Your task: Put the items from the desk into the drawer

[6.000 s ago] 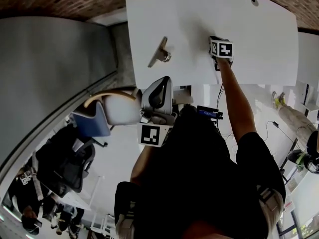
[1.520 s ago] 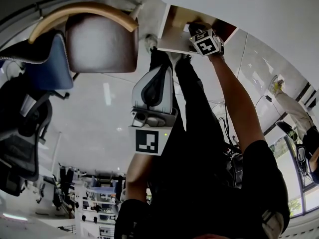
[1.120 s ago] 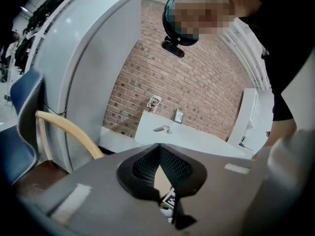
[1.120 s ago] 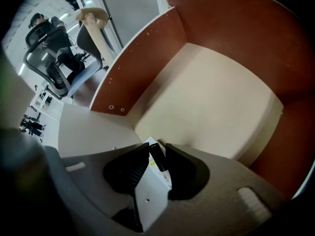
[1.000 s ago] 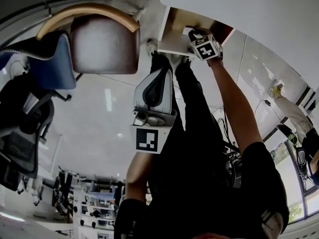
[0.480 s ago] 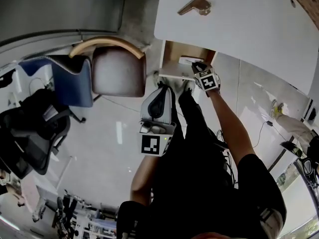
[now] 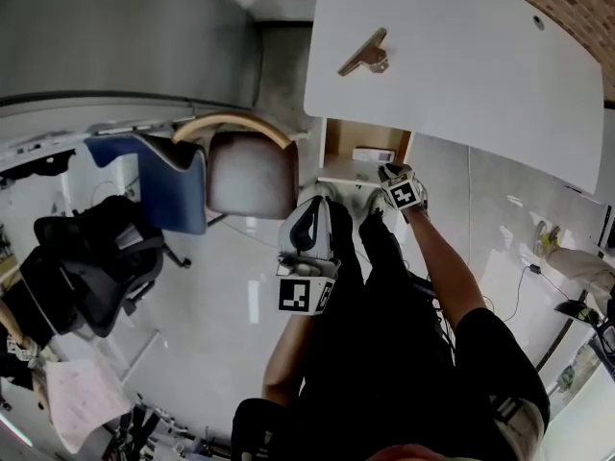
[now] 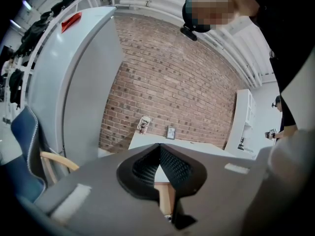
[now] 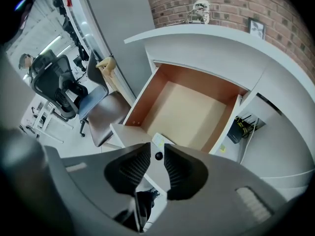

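Observation:
A white desk (image 7: 480,75) carries a metal clip (image 7: 363,54) near its left end. Under the desk a wooden drawer (image 7: 336,147) stands pulled out, and a small white item (image 7: 373,154) lies in it near the front. The same drawer (image 9: 192,112) and white item (image 9: 158,141) show in the right gripper view. My right gripper (image 7: 392,174) hangs just above the drawer's white front, pointing steeply down. Its jaws (image 9: 157,163) have just been opening a little, with nothing between them. My left gripper (image 7: 312,209) is held level in front of the desk, shut and empty (image 8: 159,149).
A brown-seated chair (image 7: 252,173) stands left of the drawer, with a blue chair (image 7: 173,185) and a black office chair (image 7: 91,267) beyond. A cup (image 8: 144,124) and a small frame (image 8: 171,132) sit at the desk's far edge by the brick wall. A black box (image 9: 241,127) sits under the desk.
My right gripper has lifted out of the drawer and up over its front; the white item stays inside. The left gripper has risen too. The clip has not moved.

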Motion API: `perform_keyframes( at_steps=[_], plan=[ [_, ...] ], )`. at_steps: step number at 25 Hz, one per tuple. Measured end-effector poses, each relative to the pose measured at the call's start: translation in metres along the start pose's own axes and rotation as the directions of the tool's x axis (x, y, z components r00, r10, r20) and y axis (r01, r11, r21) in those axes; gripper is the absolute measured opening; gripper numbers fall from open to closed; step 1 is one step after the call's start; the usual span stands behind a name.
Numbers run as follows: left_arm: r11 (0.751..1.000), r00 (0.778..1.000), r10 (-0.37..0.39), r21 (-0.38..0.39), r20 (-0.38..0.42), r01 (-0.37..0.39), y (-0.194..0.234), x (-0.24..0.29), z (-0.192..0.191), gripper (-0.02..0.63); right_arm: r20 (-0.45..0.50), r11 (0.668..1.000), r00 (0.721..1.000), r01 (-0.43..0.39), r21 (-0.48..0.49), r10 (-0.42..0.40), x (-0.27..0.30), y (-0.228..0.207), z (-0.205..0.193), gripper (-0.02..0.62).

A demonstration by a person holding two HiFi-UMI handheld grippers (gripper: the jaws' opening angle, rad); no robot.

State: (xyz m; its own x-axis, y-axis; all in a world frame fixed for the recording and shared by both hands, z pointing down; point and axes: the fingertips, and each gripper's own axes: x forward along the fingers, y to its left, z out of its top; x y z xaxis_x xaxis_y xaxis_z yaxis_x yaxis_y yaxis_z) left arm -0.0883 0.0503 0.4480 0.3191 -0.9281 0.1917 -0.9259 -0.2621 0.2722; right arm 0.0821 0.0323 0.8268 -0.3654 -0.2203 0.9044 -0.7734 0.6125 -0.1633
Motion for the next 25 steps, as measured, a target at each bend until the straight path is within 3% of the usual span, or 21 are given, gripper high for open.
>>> perform_keyframes(
  at_steps=[8, 15, 19, 25],
  plan=[
    [1.0, 1.0, 0.001, 0.002, 0.022, -0.001, -0.013, -0.011, 0.023, 0.014, 0.032, 0.999, 0.999, -0.013, 0.047, 0.012, -0.032, 0.002, 0.01, 0.103],
    [1.0, 0.998, -0.028, 0.011, 0.061, 0.028, -0.031, -0.009, 0.056, 0.014, 0.182, 0.999, 0.983, 0.013, 0.052, -0.023, -0.107, -0.005, 0.065, 0.068],
    [0.999, 0.994, -0.047, 0.024, 0.096, 0.045, -0.038, -0.01, 0.077, 0.014, 0.307, 0.995, 0.951, 0.012, 0.095, -0.041, -0.157, -0.007, 0.1, 0.005],
    [0.998, 0.987, -0.063, 0.041, 0.145, 0.057, -0.04, -0.017, 0.104, 0.014, 0.495, 0.997, 0.867, 0.009, 0.078, -0.046, -0.244, 0.011, 0.15, 0.003]
  ],
)
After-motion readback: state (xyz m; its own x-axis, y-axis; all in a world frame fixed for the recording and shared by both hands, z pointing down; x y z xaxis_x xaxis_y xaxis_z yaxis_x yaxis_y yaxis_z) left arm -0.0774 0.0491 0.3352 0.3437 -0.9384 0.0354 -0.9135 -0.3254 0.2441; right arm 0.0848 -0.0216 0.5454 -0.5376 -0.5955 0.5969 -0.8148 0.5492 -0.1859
